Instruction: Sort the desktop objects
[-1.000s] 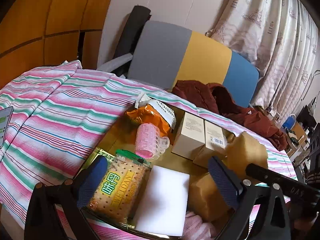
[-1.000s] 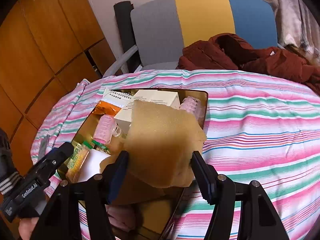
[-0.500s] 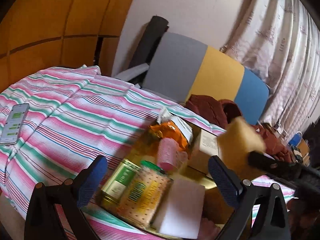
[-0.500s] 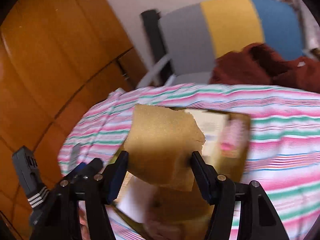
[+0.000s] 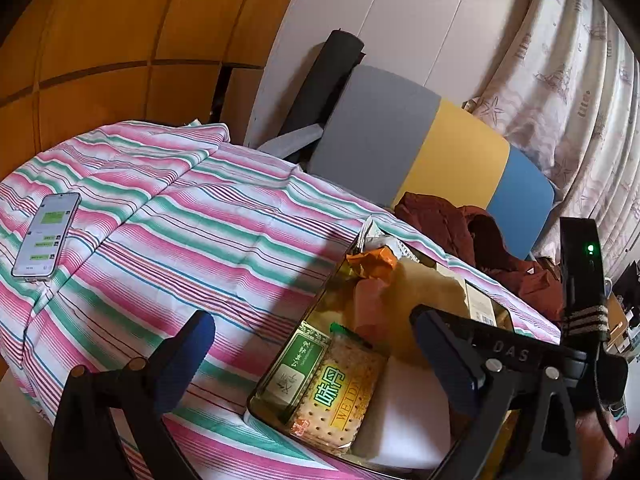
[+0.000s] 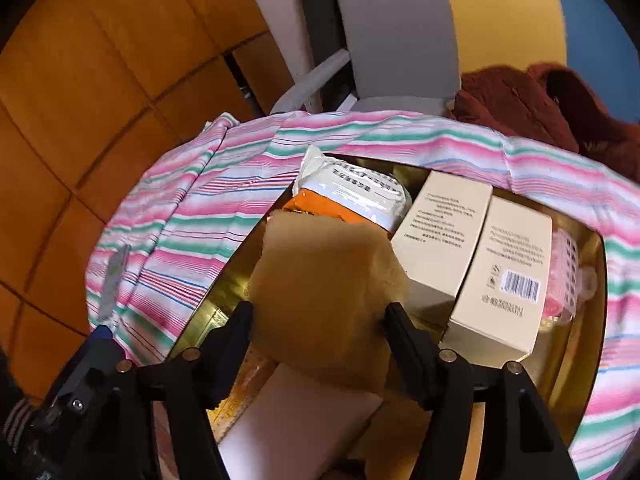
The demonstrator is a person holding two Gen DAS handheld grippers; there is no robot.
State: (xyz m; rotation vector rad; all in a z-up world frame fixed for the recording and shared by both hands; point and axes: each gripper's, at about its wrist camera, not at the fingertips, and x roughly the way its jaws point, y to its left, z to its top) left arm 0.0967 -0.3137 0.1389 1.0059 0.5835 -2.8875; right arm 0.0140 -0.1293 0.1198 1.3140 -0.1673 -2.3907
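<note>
Right gripper (image 6: 318, 320) clamps a tan sponge block (image 6: 324, 292), both fingers pressed into its sides; block hangs above the gold tray (image 6: 576, 380), over the tray's 9 o'clock half; its long axis runs roughly away from the camera, toward 12 o'clock. Left gripper (image 5: 312, 356) spread wide, nothing between its fingers, hovering at the tray's near-left corner above the striped tablecloth (image 5: 180, 232).

Tray contents: two cream boxes (image 6: 472, 260) side by side at 1–2 o'clock of the sponge; orange-and-white pouch (image 6: 352, 196) at 12 o'clock, just behind the block; pink hair roller (image 6: 564, 268) at 3 o'clock against the right rim; white foam block (image 6: 296, 420) directly under the held sponge; biscuit pack (image 5: 340, 392) and green-label packet (image 5: 296, 360) at the near-left corner. Phone (image 5: 46, 236) lies well apart at the cloth's 9 o'clock edge.

Judgement: key relation is the sponge sitting straight above the white foam, with bare tray floor toward 9–10 o'clock of it; right hand owns the move, left is nearer the biscuit pack. Whether the sponge is headed into or out of the tray, cannot tell.
</note>
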